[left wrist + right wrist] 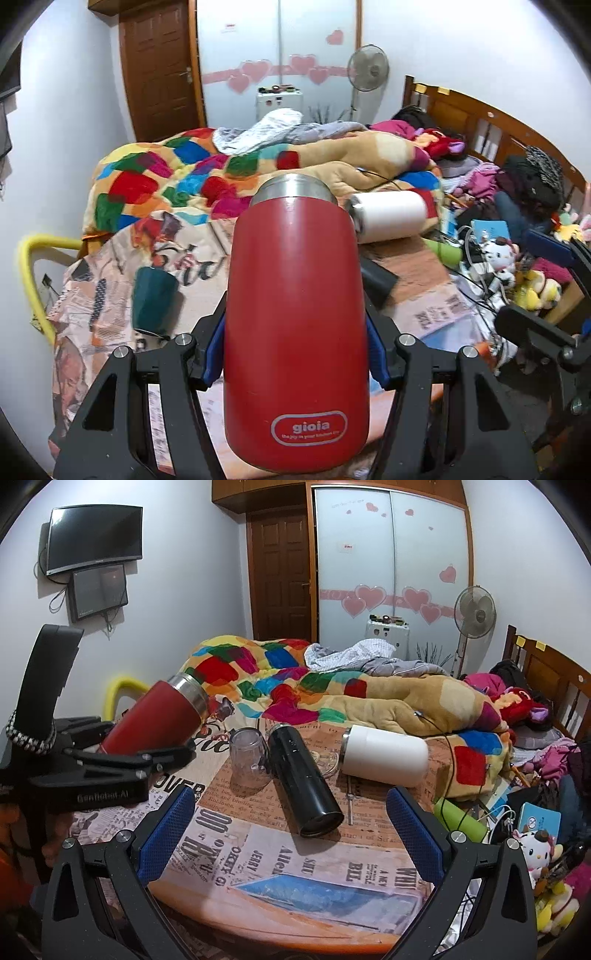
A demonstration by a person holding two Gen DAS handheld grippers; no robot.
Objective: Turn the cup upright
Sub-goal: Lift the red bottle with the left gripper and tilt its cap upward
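My left gripper is shut on a red cup marked "gioia", its steel rim pointing away from me. In the right wrist view the red cup is held above the table's left side, tilted with its rim up and to the right, in the left gripper. My right gripper is open and empty over the near part of the table. A white cup lies on its side at the back right; it also shows in the left wrist view.
A black flask lies on its side mid-table. A clear glass stands upside down beside it. A dark green cup stands upside down at left. A bed with a colourful blanket lies behind, clutter and toys at right.
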